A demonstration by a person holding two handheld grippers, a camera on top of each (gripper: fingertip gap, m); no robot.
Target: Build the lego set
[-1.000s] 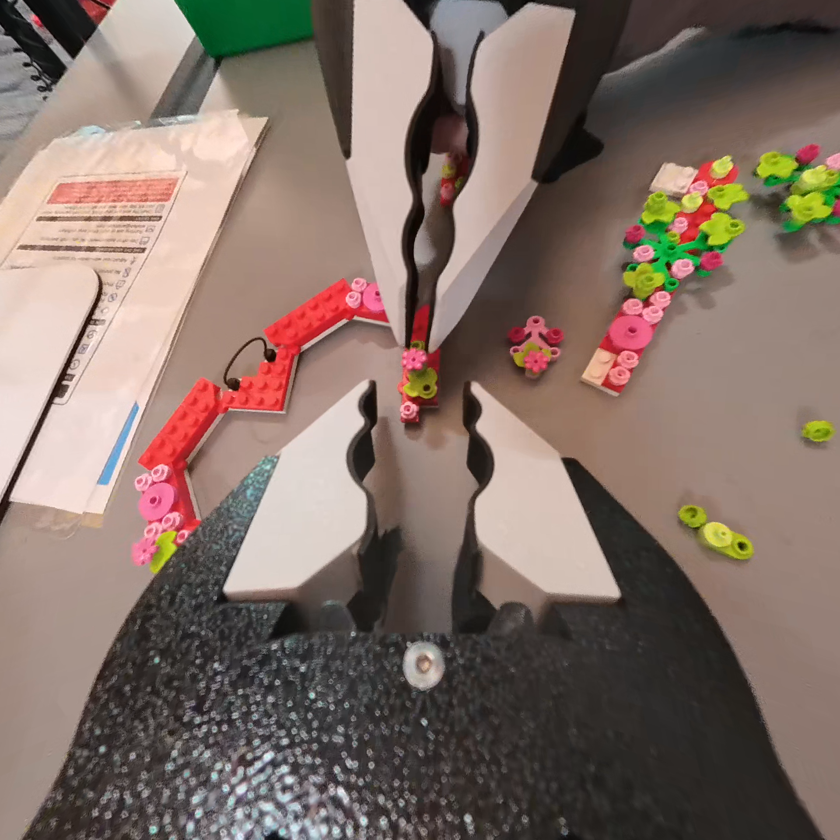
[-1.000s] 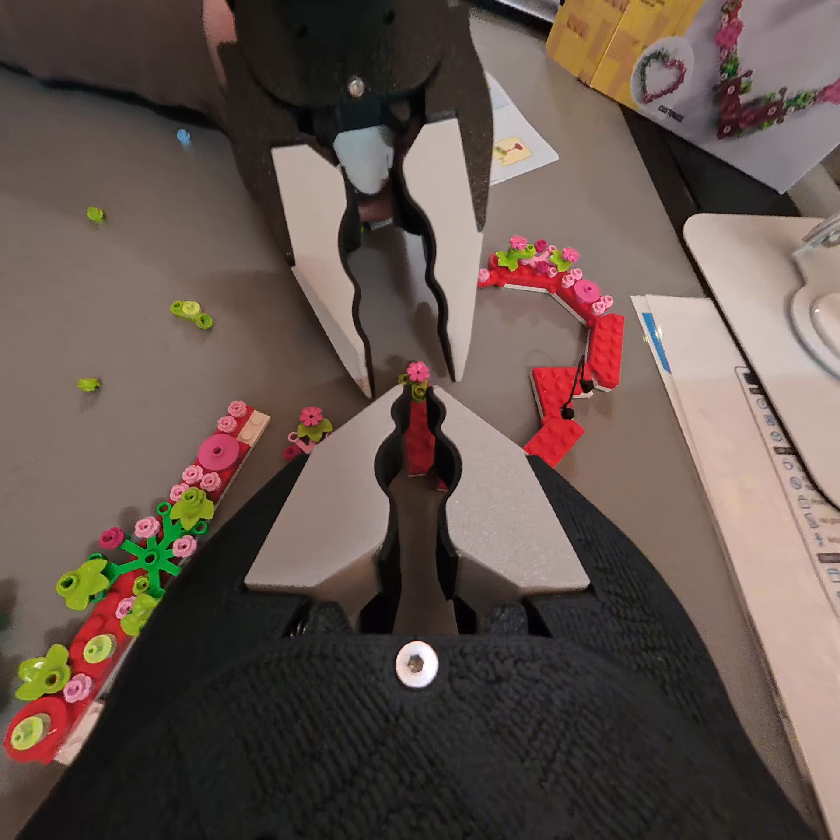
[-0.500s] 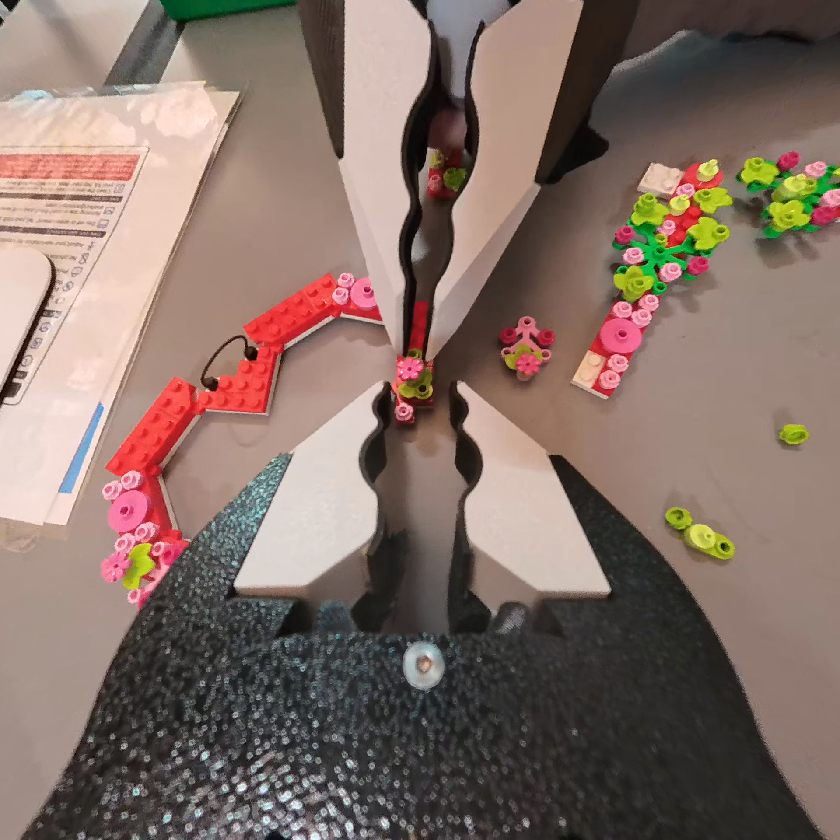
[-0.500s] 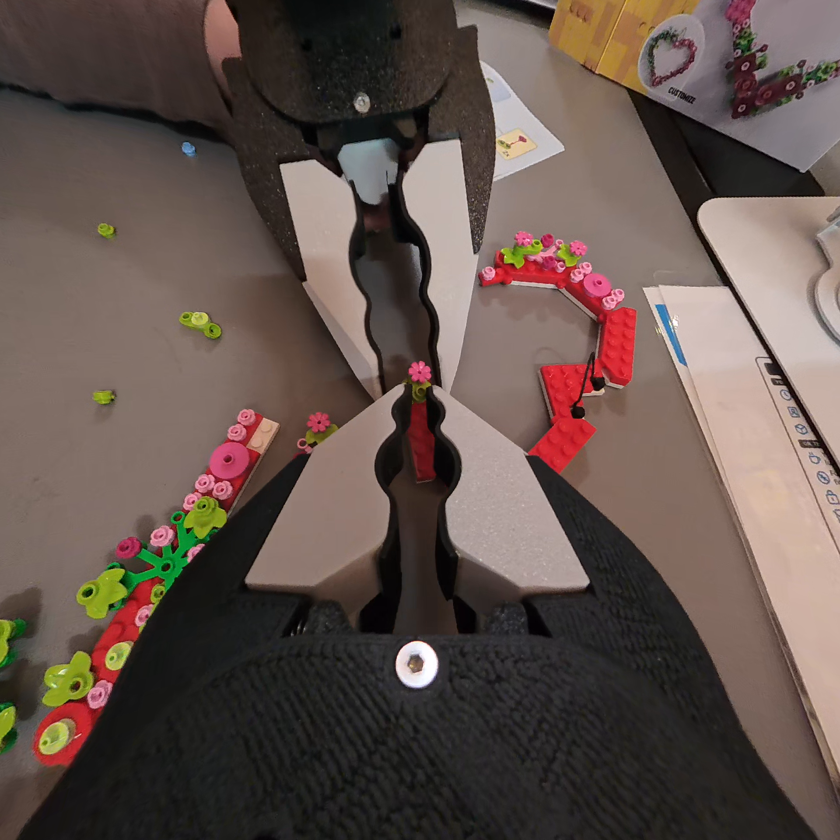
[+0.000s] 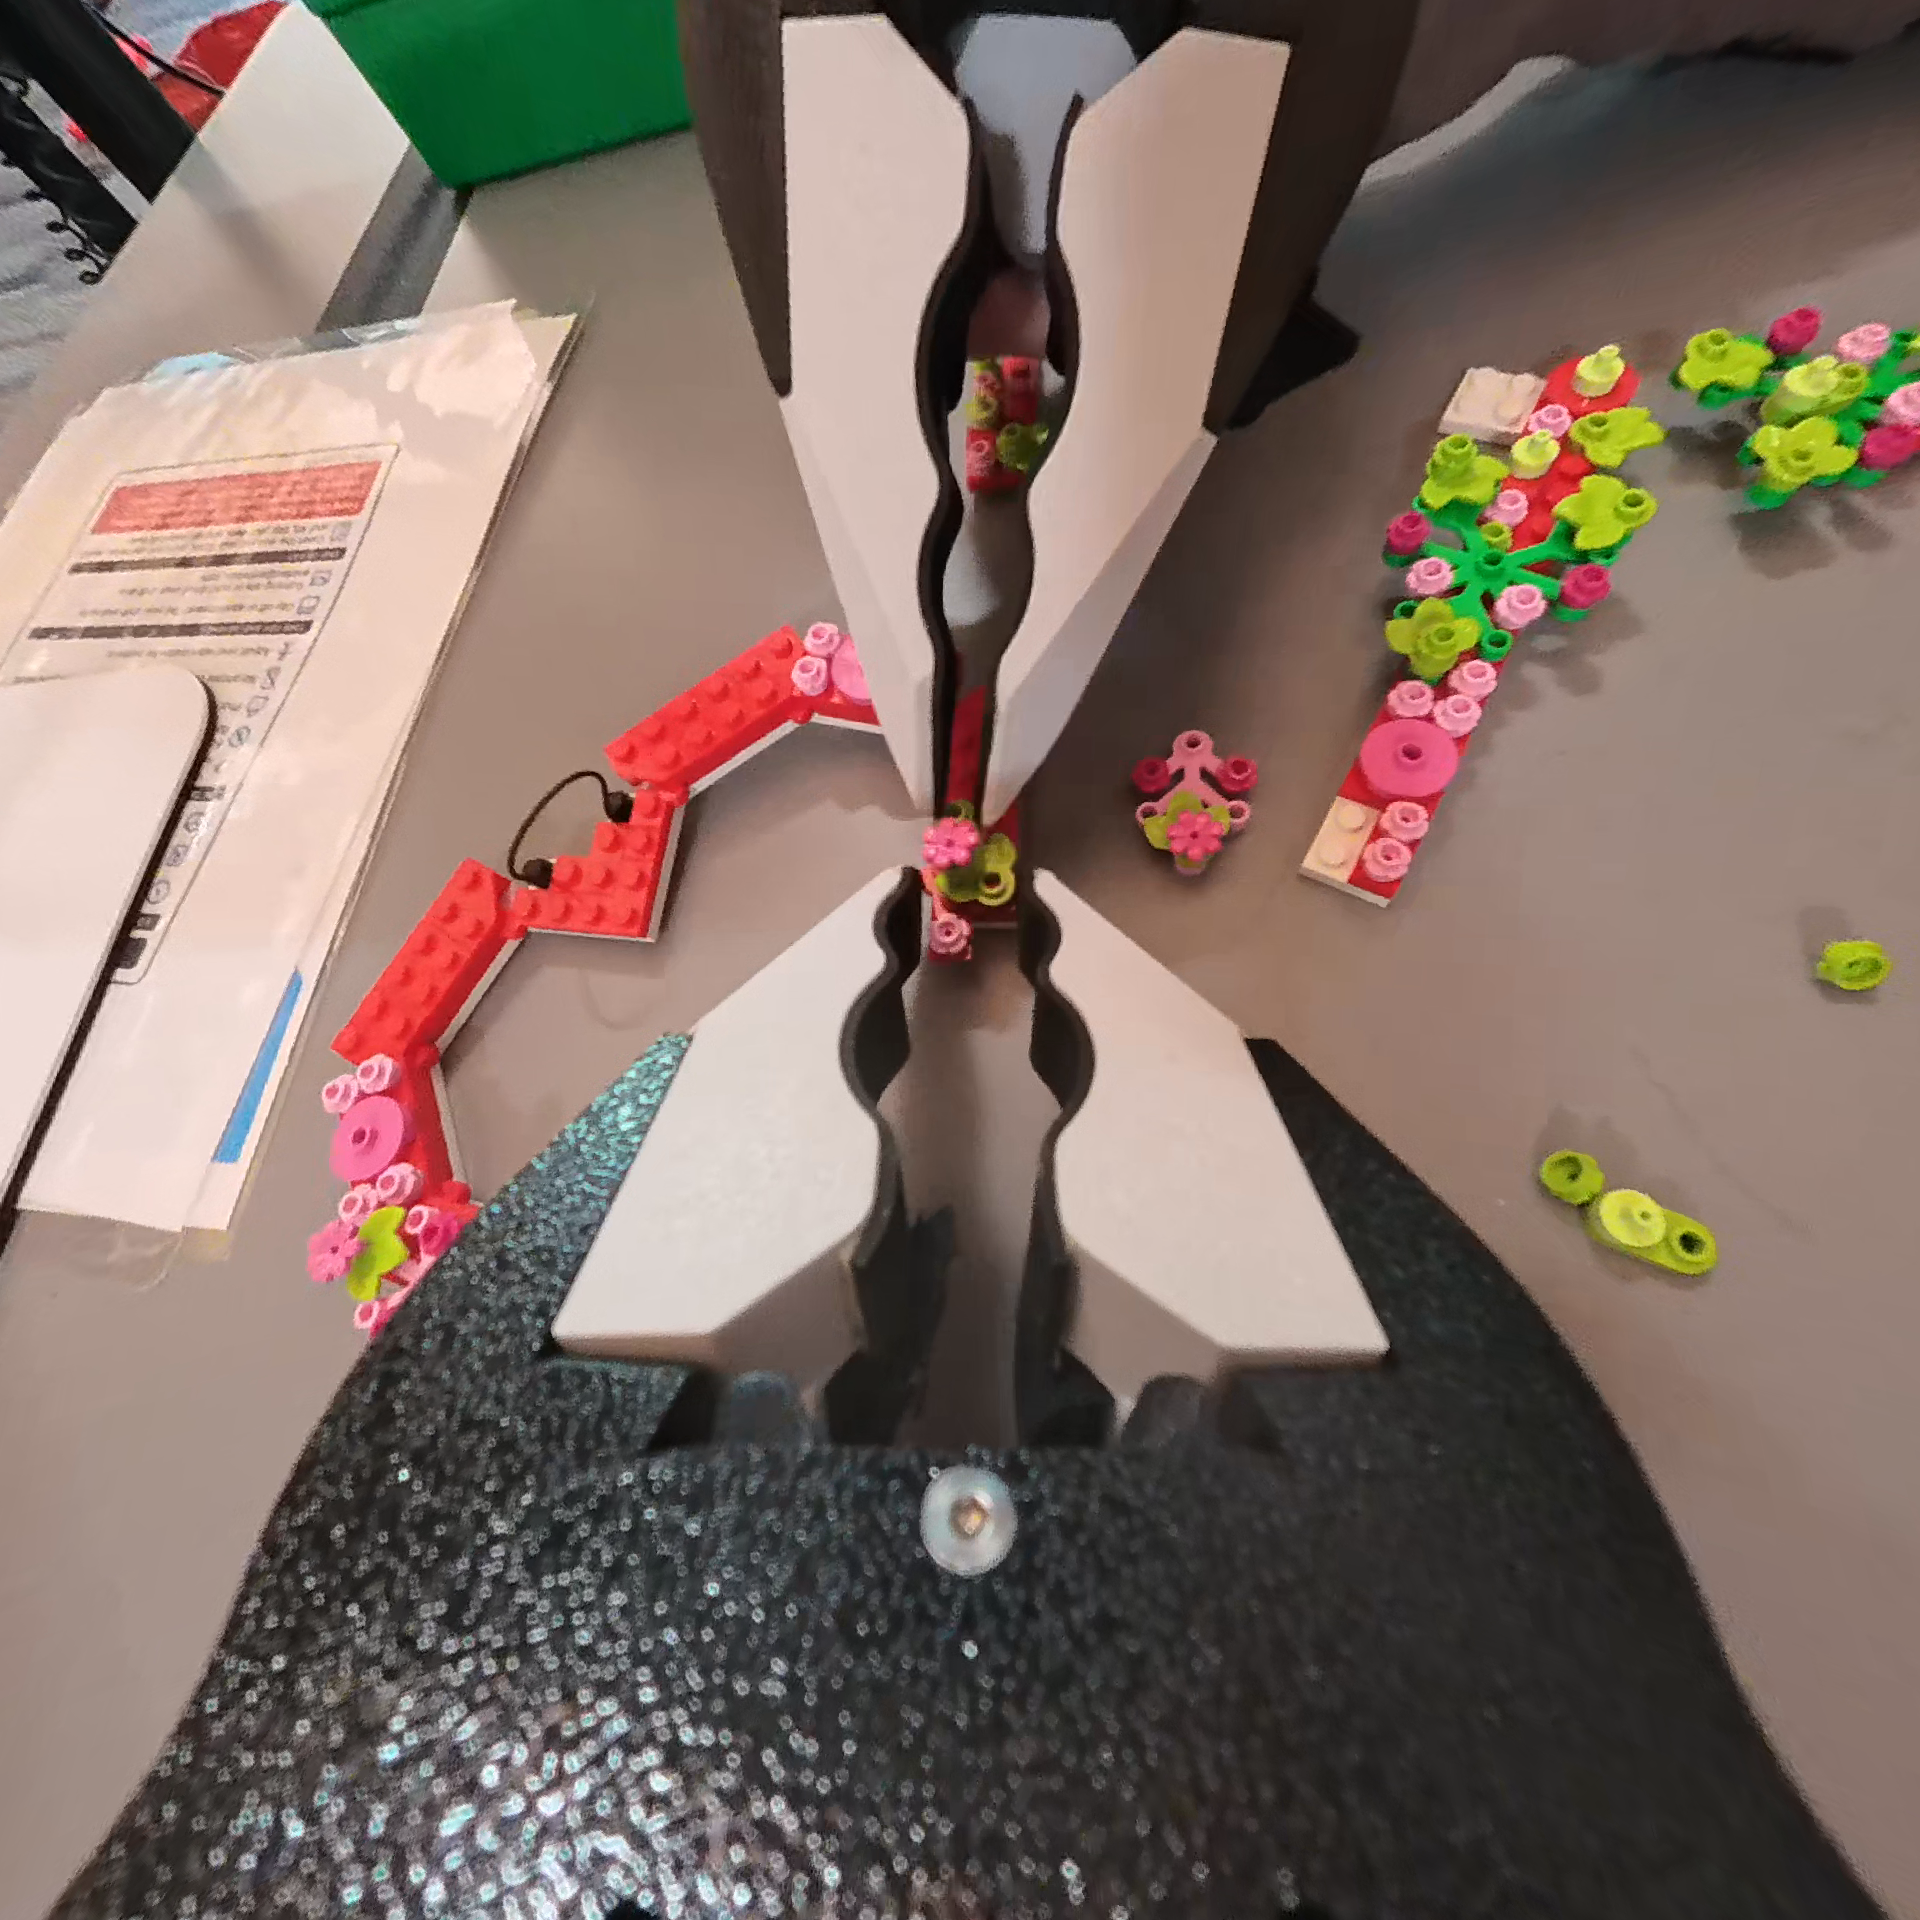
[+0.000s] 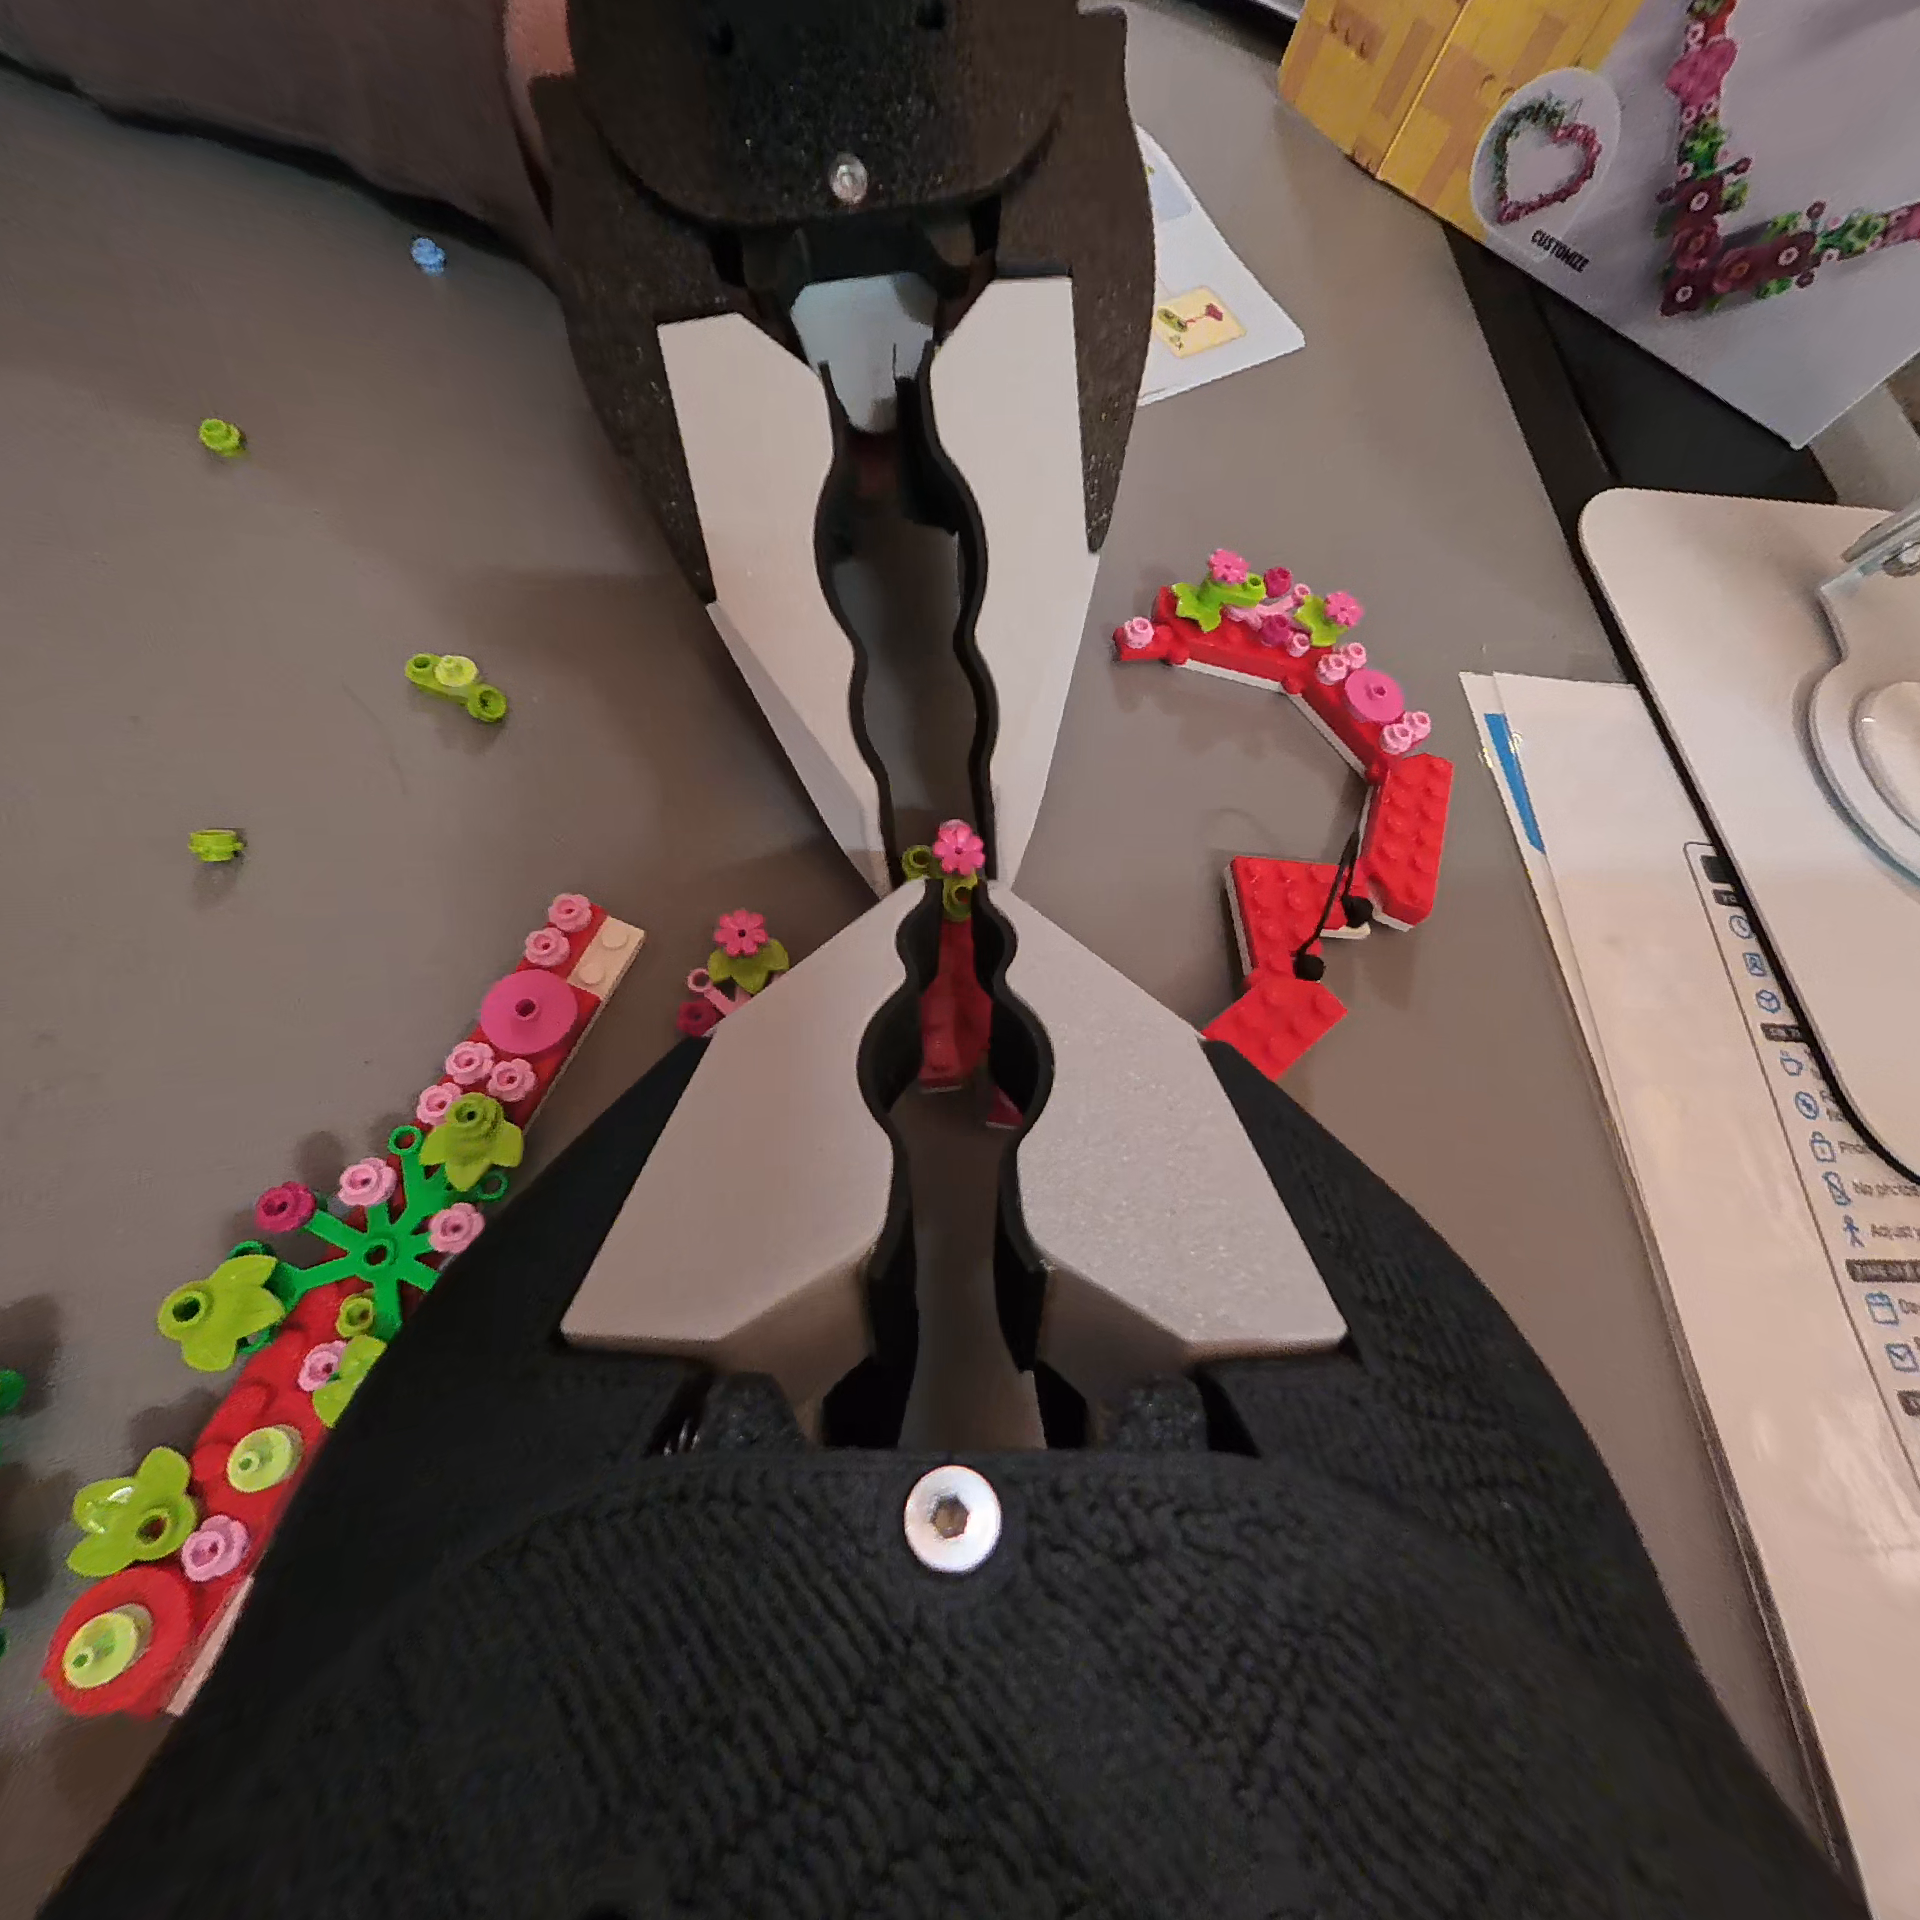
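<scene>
Pinching a small red brick segment (image 6: 951, 1013) edgewise between its pressed-together fingers, the right gripper (image 6: 948, 904) holds the piece just above the grey table (image 6: 520, 582), with a pink flower (image 6: 957, 847) and lime leaf poking out past the tips. Facing it, the left gripper (image 5: 966, 883) has its fingers spread a little around the flowered end of that same piece; whether they actually touch it is hard to tell from the left wrist view.

The segment looks light and stiff, but its studded-on flowers are likely to pop off under a sideways squeeze (they sit on single studs), so a grip on the flat red sides, clear of the blossoms, seems the safer hold. The smooth plastic may also slip or twist if gripped only at a corner.

The red arc of bricks (image 5: 582, 873), with a dark cord loop at one joint, lies on the table just beside the grippers, and a straight flowered strip (image 5: 1455, 644) lies well apart on the other side. Loose lime pieces (image 5: 1631, 1216) are scattered nearby. As for containers, a green bin (image 5: 520, 73) stands at the far table edge, its contents hidden, and the yellow set box (image 6: 1579, 135) stands at the table's corner.
</scene>
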